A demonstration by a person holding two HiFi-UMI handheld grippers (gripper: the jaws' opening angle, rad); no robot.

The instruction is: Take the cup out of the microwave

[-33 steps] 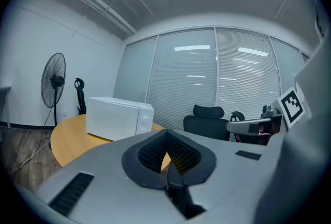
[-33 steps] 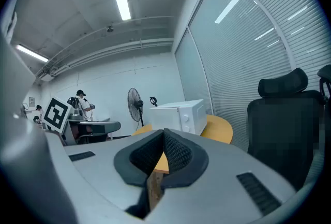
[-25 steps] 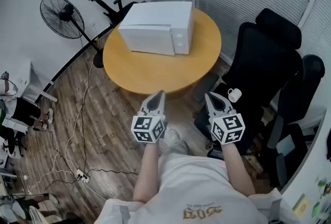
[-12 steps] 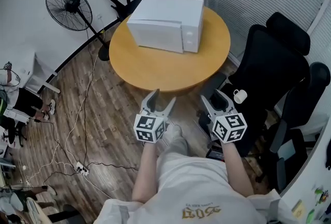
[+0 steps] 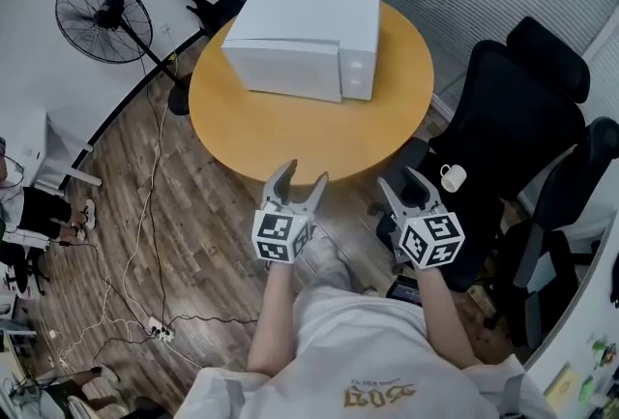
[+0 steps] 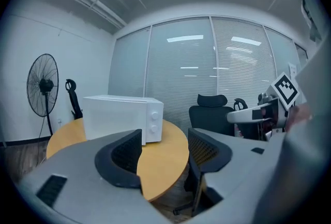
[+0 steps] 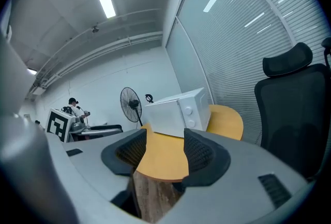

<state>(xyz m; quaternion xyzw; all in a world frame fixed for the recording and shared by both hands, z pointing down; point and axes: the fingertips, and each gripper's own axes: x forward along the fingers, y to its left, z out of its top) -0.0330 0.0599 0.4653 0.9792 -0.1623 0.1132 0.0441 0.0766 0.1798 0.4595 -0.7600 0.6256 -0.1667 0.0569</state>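
Head view first: we see the microwave (image 5: 305,44) with its door shut, on the far side of a round wooden surface (image 5: 290,132). The left claw (image 5: 304,175) and the right claw (image 5: 401,183) hover in front of the microwave, past the surface's near rim and well apart from the microwave. We find a white cup (image 5: 452,178) off to the microwave's right and nearer us, resting on a black chair (image 5: 508,107), not on the surface. We cannot see inside the microwave. A standing fan (image 5: 102,20) is to the microwave's left.

Left claw view: the left claw (image 6: 164,145) is spread, its jaws have just been opening, and nothing sits between them. We see only the surface (image 6: 67,135) in the gap. The microwave (image 6: 121,117) stands ahead, slightly left of the gap, its knobs on the right of its front.

Right claw view: the right claw (image 7: 165,145) is spread as well, its jaws have just been opening, and nothing is between them. The microwave (image 7: 178,112) lies straight beyond the gap, and the fan (image 7: 130,104) is just left of the microwave.
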